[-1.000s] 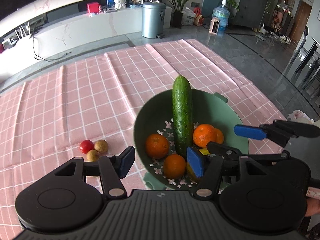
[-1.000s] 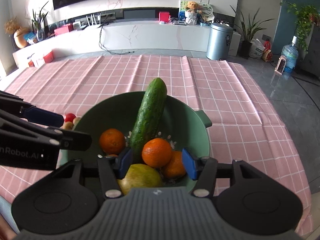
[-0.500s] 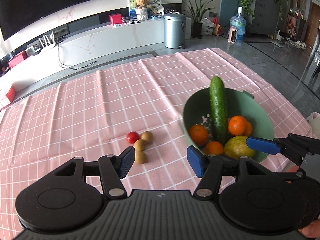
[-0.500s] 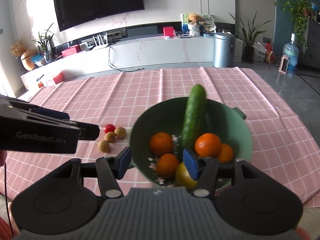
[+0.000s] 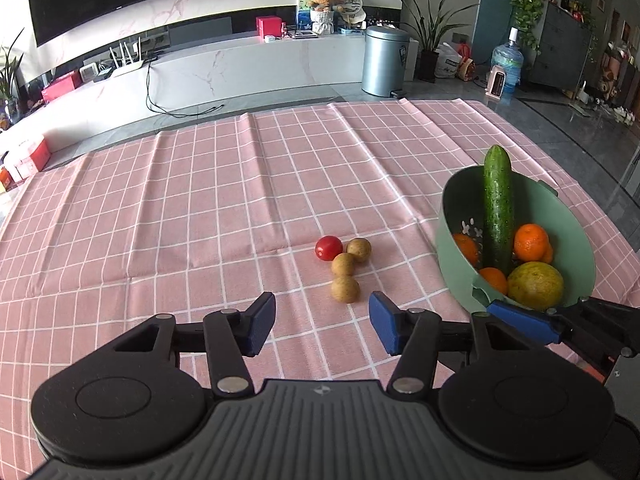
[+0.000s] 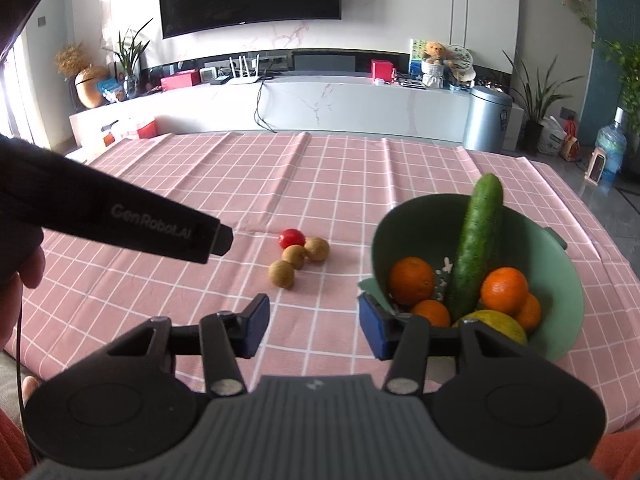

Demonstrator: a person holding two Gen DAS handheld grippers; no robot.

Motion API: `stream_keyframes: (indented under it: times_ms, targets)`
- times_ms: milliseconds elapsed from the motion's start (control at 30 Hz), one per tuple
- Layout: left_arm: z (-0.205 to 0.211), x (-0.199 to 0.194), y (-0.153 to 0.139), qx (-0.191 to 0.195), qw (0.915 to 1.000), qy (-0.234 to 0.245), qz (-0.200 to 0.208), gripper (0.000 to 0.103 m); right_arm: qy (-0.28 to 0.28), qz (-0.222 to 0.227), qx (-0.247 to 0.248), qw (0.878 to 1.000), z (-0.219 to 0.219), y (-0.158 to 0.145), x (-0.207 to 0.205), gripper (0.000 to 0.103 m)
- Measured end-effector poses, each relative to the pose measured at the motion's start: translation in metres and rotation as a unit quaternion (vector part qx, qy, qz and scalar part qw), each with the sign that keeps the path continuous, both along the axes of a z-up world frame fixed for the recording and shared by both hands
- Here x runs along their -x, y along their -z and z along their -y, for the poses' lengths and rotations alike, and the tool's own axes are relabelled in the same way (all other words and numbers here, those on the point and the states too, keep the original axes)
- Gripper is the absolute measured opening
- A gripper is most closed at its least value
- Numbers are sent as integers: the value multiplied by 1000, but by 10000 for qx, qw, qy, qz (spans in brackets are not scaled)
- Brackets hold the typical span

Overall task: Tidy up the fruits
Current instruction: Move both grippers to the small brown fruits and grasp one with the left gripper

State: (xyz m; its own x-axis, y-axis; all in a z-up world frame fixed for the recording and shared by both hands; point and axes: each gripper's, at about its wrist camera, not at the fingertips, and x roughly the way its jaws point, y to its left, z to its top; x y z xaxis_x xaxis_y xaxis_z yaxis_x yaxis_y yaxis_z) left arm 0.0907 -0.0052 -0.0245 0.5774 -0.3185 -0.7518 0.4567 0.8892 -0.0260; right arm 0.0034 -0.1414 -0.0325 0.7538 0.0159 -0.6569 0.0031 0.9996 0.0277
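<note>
A green bowl (image 5: 452,216) (image 6: 416,216) stands at the right on the pink checked cloth. It holds a cucumber (image 5: 498,208) (image 6: 476,244), several oranges (image 5: 531,242) (image 6: 412,280) and a yellow-green fruit (image 5: 535,285) (image 6: 496,320). A red tomato (image 5: 329,247) (image 6: 291,238) and three small brown fruits (image 5: 345,289) (image 6: 282,274) lie in a cluster left of the bowl. My left gripper (image 5: 322,323) is open and empty, just short of the cluster. My right gripper (image 6: 310,326) is open and empty, near the bowl's near rim.
The cloth (image 5: 200,200) covers the table, with folds running across it. The table's right edge lies just beyond the bowl. A white TV bench (image 5: 240,68) and a metal bin (image 5: 385,62) stand on the floor behind the table.
Both grippers have pulled back and swung left, away from over the bowl. The loose fruit cluster now lies ahead of both. Both stay open and empty.
</note>
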Motion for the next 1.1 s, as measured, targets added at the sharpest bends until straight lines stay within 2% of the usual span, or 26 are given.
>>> stream_keyframes:
  times_ms: [100, 233, 367, 600, 767, 833, 933, 1100]
  targets:
    - [-3, -2, 7, 24, 10000, -33, 49, 62, -64, -28, -2, 10000, -5, 4, -6, 32]
    - [-4, -4, 14, -71, 9998, -11, 166, 62, -126, -12, 15, 9999, -12, 12, -12, 32]
    - [-8, -8, 22, 35, 9999, -83, 66, 62, -186, -63, 126, 9997, -18, 19, -22, 32]
    - [-15, -29, 38, 509, 9972, -233, -501, 62, -112, -239, 311, 9992, -23, 36, -40, 31]
    - [-11, -43, 50, 975, 9912, -109, -887, 53, -242, -282, 642, 9972, -31, 48, -51, 27]
    - [-5, -46, 55, 939, 9915, -76, -895, 53, -263, -313, 721, 9966, -33, 53, -54, 26]
    - [7, -51, 64, 683, 9936, -15, -902, 53, -258, -408, 772, 9958, -34, 59, -58, 18]
    - [17, -58, 75, 561, 9936, 122, -977, 49, -222, -525, 764, 9954, -34, 66, -63, 18]
